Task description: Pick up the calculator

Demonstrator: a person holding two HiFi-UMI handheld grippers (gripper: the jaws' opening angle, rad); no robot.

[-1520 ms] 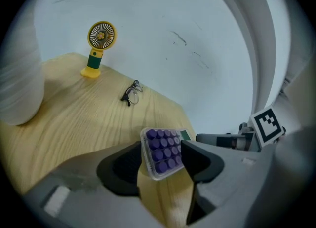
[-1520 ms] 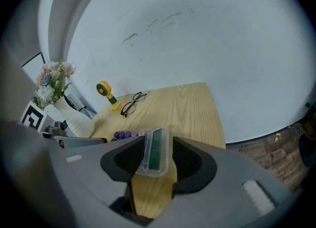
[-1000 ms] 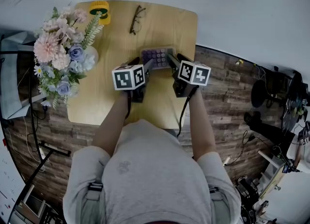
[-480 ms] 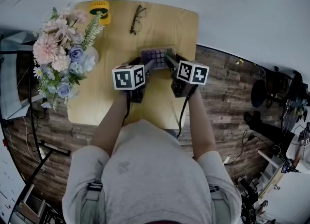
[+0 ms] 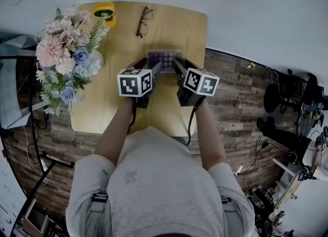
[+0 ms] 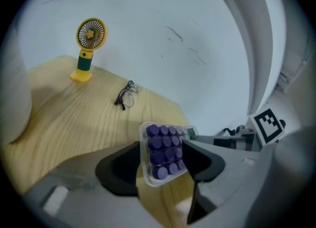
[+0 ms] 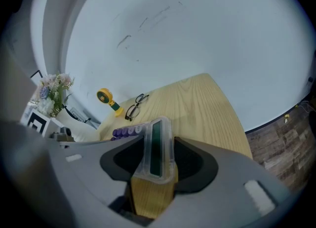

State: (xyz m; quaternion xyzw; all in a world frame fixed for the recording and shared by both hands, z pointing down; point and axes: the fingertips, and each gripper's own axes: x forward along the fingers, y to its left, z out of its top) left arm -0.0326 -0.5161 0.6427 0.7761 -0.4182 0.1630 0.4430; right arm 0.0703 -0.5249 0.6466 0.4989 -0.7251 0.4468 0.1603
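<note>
The calculator [image 5: 164,58], clear-cased with purple keys, is at the middle of the wooden table [image 5: 174,25], between both grippers. In the left gripper view its key end [image 6: 163,150] sits tilted between the jaws of my left gripper [image 6: 160,163], which are shut on its two sides. In the right gripper view its display end [image 7: 157,143] stands between the jaws of my right gripper [image 7: 155,165]; these jaws have just been closing and now touch both of its edges. In the head view the left gripper [image 5: 158,68] and right gripper [image 5: 177,66] meet at its near side.
A vase of flowers [image 5: 66,56] stands at the table's left edge. A small yellow fan [image 5: 105,11] and a pair of glasses [image 5: 143,20] lie at the far side. The table's right edge drops to a wood-plank floor [image 5: 241,92].
The right gripper has edged left and its jaws have narrowed onto the calculator. The left gripper has barely moved, and the calculator stays between both.
</note>
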